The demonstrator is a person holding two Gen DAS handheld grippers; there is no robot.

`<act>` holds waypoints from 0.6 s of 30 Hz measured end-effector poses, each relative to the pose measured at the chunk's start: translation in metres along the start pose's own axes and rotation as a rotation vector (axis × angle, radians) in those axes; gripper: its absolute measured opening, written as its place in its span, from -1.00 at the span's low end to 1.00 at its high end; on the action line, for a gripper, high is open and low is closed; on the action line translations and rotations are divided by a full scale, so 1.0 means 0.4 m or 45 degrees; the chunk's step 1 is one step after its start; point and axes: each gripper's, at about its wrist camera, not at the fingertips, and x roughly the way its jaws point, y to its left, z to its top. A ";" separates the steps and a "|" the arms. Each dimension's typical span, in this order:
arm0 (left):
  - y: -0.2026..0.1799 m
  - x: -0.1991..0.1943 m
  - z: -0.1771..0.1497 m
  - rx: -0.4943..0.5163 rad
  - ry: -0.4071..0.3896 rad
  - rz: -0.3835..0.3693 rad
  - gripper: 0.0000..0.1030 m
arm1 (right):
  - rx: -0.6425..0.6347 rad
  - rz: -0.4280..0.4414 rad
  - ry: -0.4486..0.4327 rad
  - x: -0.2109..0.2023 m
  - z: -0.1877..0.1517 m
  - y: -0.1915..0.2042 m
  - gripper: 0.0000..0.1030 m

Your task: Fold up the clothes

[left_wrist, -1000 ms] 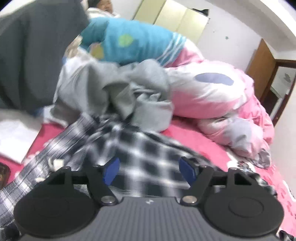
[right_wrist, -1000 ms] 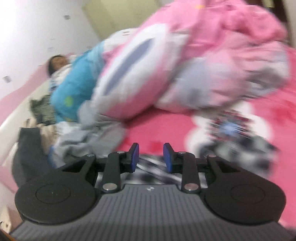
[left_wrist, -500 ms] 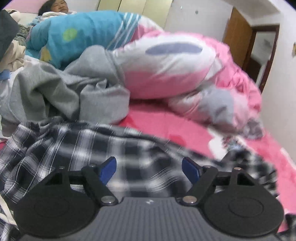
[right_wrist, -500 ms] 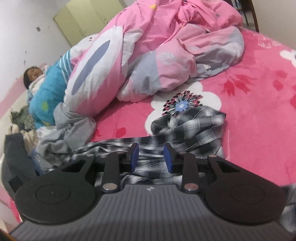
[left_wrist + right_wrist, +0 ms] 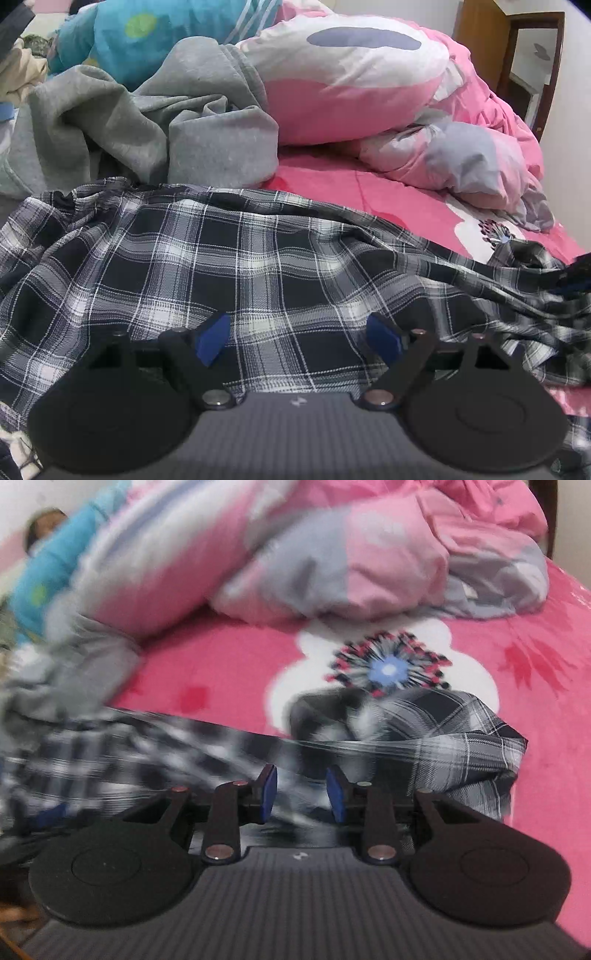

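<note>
Pink covers nearly everything in this bedroom: a fleecy pink bedspread (image 5: 325,184) printed with red leaves and a white flower patch stretches across the bed, and the plaid shirt (image 5: 236,266) lies spread on top of it. It is thin woven cotton in black, grey and white checks, rumpled into long diagonal creases, with one end bunched up on the white flower print (image 5: 388,668).

Low over the shirt hangs the left gripper (image 5: 297,338), its blue-padded jaws opening wide with only flat cloth beneath them, nothing pinched. From its camera the weave is sharp. The right gripper (image 5: 301,794) sits over the shirt's other end with its jaws a narrow gap apart; a streaked fold of plaid crosses that gap, but the picture is too smeared to say whether the pads press on it. Only the right view shows the shirt's far corner (image 5: 491,738), draped in a soft point on the bedspread, and only the left shows the wooden door frame (image 5: 517,66) at the room's edge.

Just behind the shirt slumps a heap of grey sweatshirt fleece (image 5: 155,122), thick and matte, touching its upper hem. Beyond that a puffy pink and white quilt (image 5: 369,81) with grey patches is piled along the bed. At the far end a person under a turquoise blanket (image 5: 147,33) lies against the pink wall.
</note>
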 end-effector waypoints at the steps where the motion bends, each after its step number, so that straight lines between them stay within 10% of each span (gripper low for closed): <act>1: -0.001 0.000 0.000 0.002 -0.001 0.001 0.60 | 0.008 -0.024 0.013 0.027 0.003 -0.012 -0.45; 18: 0.007 0.000 0.007 -0.011 0.002 -0.009 0.60 | 0.335 0.062 -0.098 0.041 0.057 -0.118 -0.40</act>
